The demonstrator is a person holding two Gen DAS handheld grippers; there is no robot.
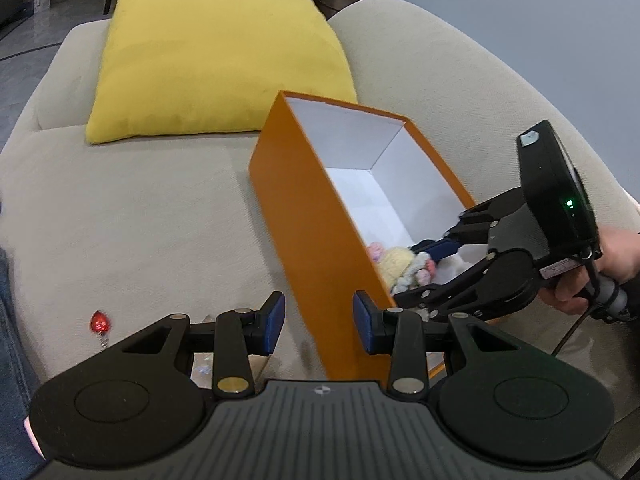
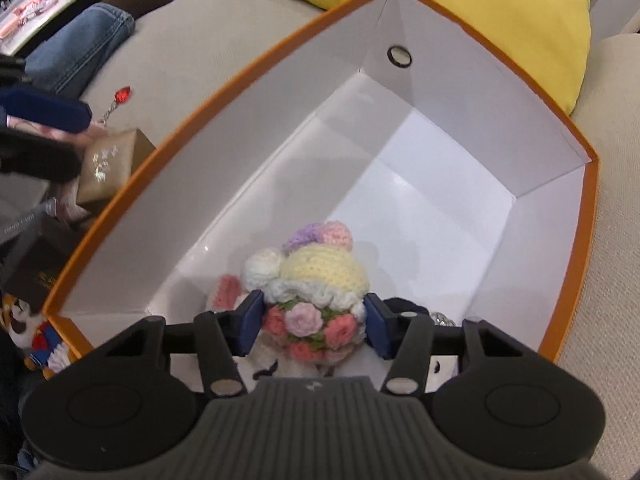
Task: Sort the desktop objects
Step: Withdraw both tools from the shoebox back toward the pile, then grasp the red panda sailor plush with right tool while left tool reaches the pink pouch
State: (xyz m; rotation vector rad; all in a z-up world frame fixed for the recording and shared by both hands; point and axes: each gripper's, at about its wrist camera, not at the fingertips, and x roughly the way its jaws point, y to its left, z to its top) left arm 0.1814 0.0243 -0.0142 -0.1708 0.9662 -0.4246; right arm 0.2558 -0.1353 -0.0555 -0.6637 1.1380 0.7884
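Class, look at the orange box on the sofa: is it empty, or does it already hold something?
Not empty. The orange box has no lid on, and a crocheted flower toy lies on its white floor at the near end; the far end is bare.

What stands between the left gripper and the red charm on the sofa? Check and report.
Nothing visible. The charm lies on bare sofa, left of the left gripper, whose fingers are open and empty. The orange box sits on the gripper's other side.

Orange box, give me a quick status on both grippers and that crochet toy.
Right gripper inside the orange box, pads flanking the crochet toy, grip unclear. Left gripper open, empty, beside the box wall. Red charm loose on the sofa.
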